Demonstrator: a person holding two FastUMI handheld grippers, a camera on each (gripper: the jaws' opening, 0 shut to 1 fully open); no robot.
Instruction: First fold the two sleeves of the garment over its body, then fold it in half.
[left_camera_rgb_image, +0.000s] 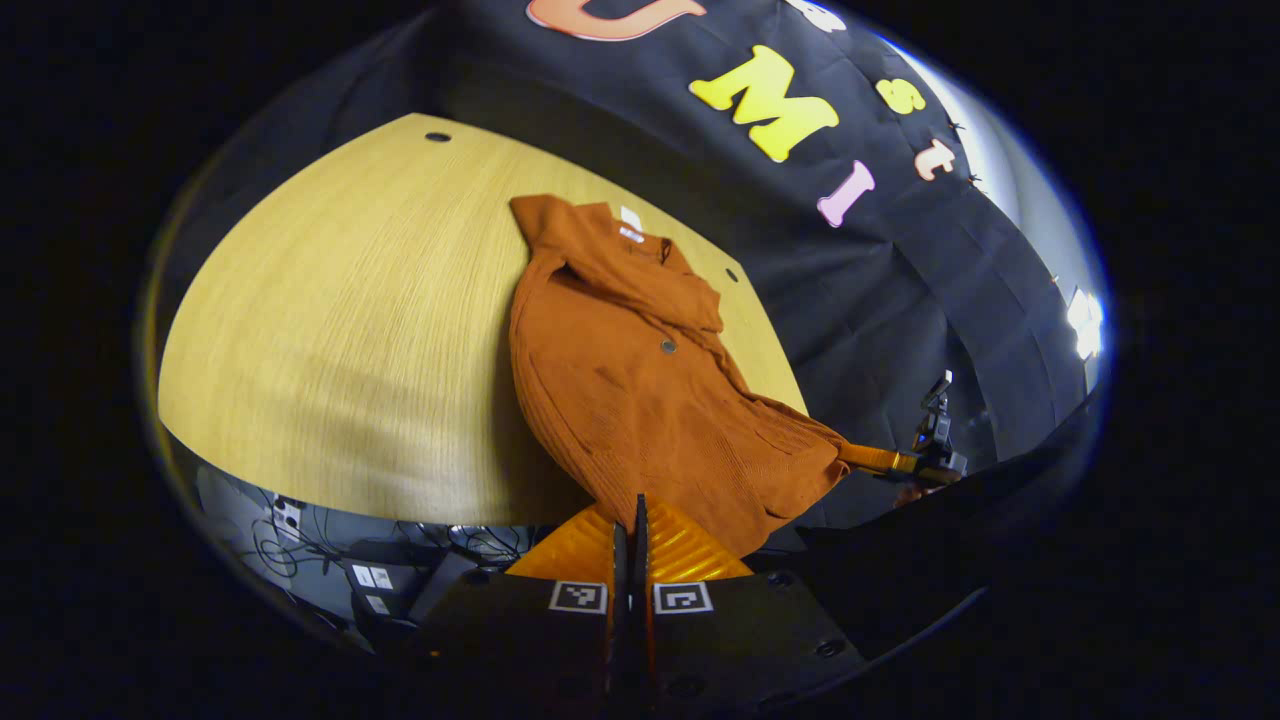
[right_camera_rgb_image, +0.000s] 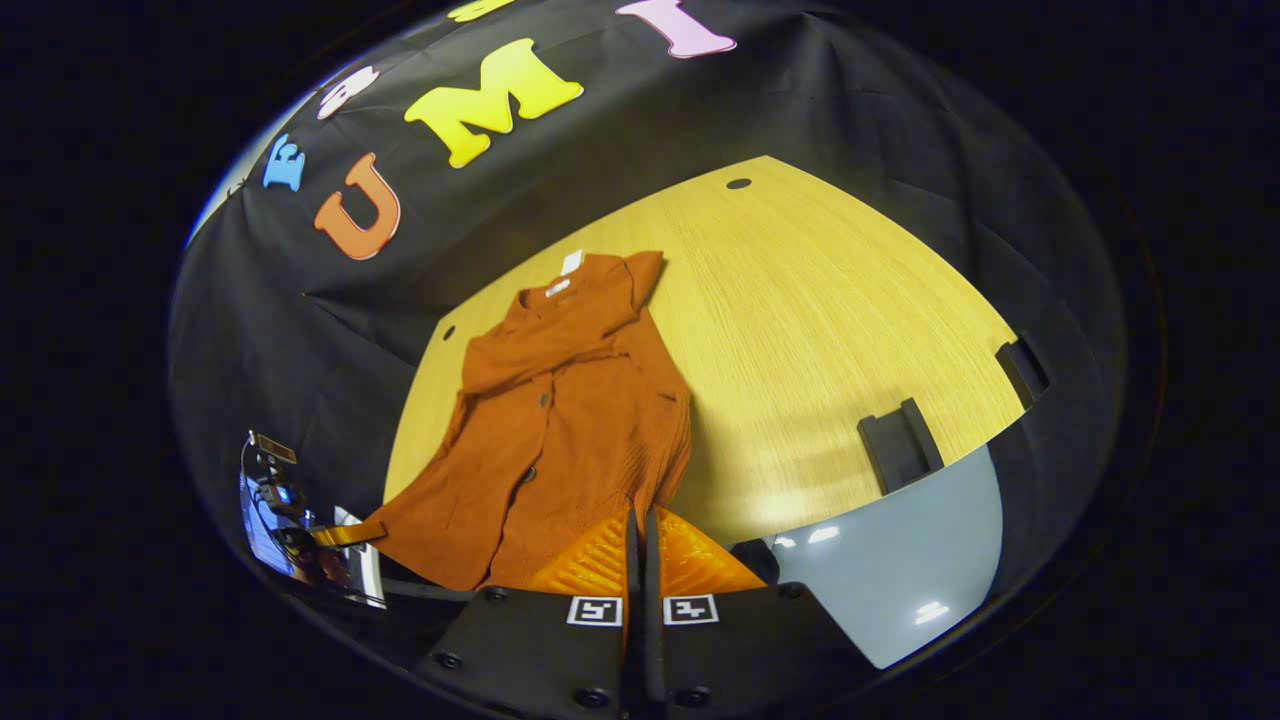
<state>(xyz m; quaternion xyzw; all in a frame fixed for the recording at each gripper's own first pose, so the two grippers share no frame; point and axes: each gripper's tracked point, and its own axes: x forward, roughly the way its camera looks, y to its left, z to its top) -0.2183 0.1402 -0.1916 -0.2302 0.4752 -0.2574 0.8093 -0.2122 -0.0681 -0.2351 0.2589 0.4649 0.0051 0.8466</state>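
Tongs (left_camera_rgb_image: 630, 510) (right_camera_rgb_image: 640, 520), two, pinch one cardigan's (left_camera_rgb_image: 640, 390) hem.

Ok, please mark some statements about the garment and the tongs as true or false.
1. The garment lies on the table. True.
2. Both tongs are open. False: the left tongs and the right tongs are shut on the garment.
3. A button shows on it. True.
4. It is folded in half. False: it lies at full length, with a sleeve folded over it.
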